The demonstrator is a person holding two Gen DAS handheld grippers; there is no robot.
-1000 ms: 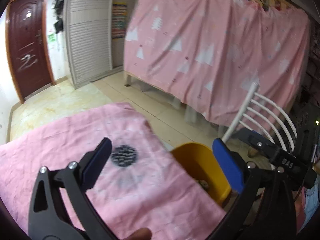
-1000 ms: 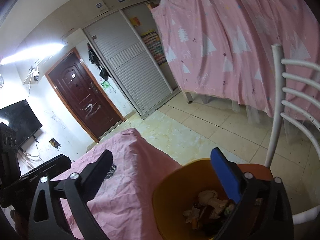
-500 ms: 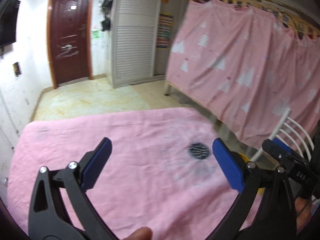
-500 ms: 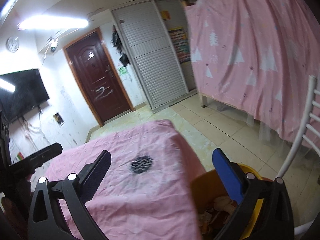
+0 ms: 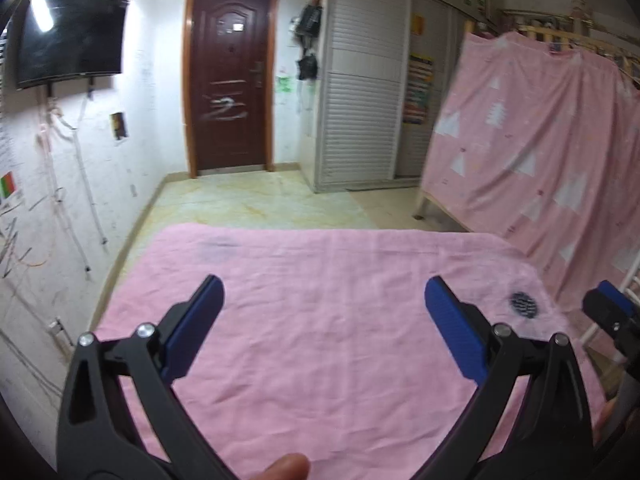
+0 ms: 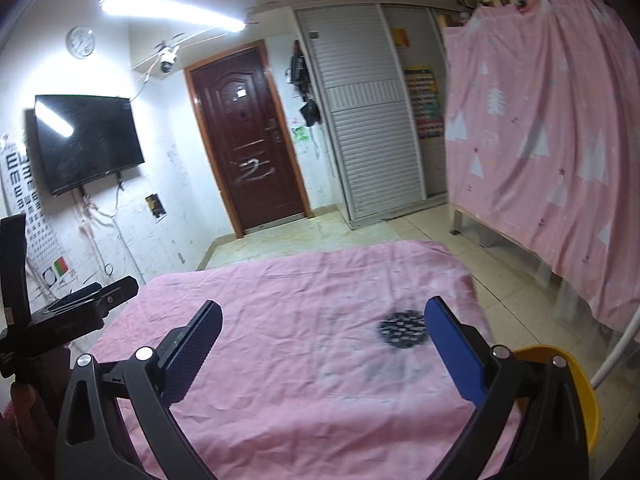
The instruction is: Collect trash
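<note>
Both claws spread and empty over the pink cloth, yellow bin at the table's right edge

Left gripper (image 5: 322, 300) jaws wide apart, nothing between them, hovering above the pink tablecloth (image 5: 320, 360); right gripper (image 6: 320, 326) likewise wide apart and empty, with the dark patterned patch (image 6: 401, 329) just beside its right finger. No loose trash shows on the cloth in either view. Yellow bin (image 6: 582, 384) sits low beside the right end of the table, near the white chair (image 6: 616, 356); its contents are hidden here. Looks like a scan for leftovers: sweep both wrist views slowly across the cloth and the floor beyond it, keep jaws spread, check whether the dark patch is a stain or an object before any pinch, keep the bin within the right claw's reach
</note>
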